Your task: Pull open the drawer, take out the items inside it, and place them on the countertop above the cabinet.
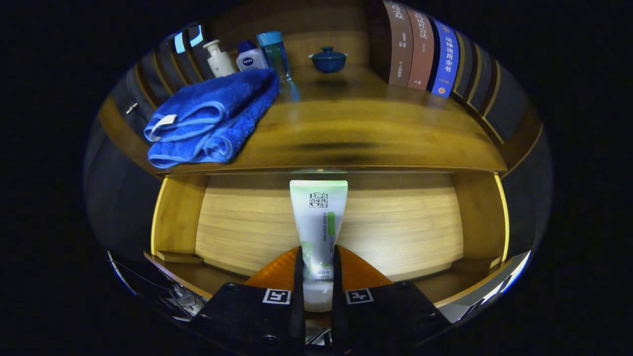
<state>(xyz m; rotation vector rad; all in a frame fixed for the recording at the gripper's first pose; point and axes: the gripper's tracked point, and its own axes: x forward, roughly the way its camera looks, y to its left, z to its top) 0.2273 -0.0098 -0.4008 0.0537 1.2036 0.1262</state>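
A white and green tube stands up between my two fingers, held near its cap end. My gripper is shut on it, above the pulled-open wooden drawer. The tube's flat crimped end points toward the countertop of the cabinet just beyond. The drawer's pale bottom shows on both sides of the tube with no other item visible on it.
A folded blue towel lies on the countertop's left part. Behind it stand a white pump bottle, a small blue-capped bottle and a teal bottle. A blue lidded cup sits at the back, books at the right.
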